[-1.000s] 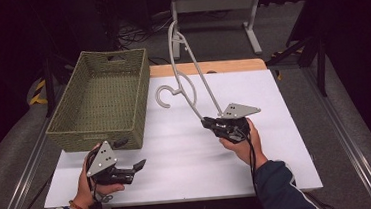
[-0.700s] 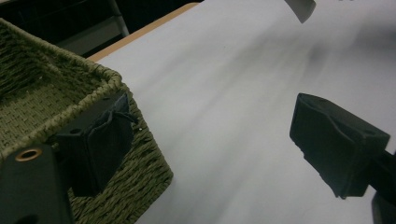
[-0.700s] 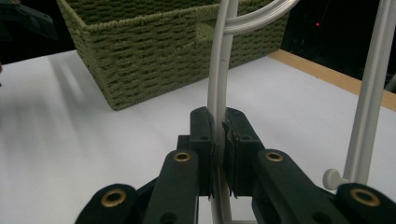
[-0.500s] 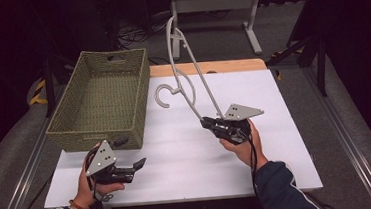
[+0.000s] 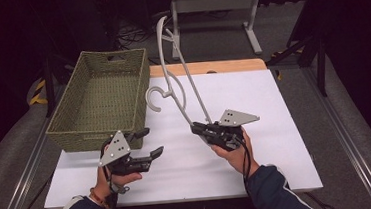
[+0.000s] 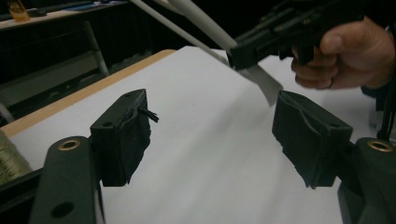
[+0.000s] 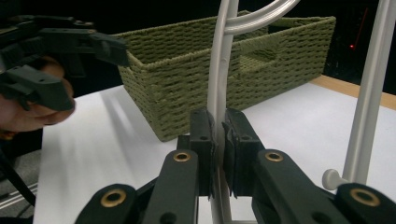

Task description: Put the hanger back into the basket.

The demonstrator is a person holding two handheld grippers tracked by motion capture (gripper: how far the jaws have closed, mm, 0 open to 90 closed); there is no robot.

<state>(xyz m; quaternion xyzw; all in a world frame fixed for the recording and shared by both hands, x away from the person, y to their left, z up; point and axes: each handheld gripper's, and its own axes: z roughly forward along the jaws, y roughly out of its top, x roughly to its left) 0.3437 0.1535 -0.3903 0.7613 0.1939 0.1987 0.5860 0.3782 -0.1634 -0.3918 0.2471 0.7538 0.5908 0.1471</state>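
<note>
On the white tabletop, near its middle, we are holding a white plastic clothes hanger in our right gripper. We are clenching the jaws on one thin bar of the hanger, low down near its end, and the rest is rising up and away toward the far side, its hook curling out to the left. From the right gripper view we are seeing the bar pinched upright between the pads.

Our left gripper is hovering at the near left, jaws spread wide and holding nothing, just in front of a woven green basket that is sitting at the far left of the tabletop.

We are judging the hanger to be light and stiff but smooth, so it is likely to swivel in a one-point grip. A second hold on the other bar or beside the hook would probably steady it.
</note>
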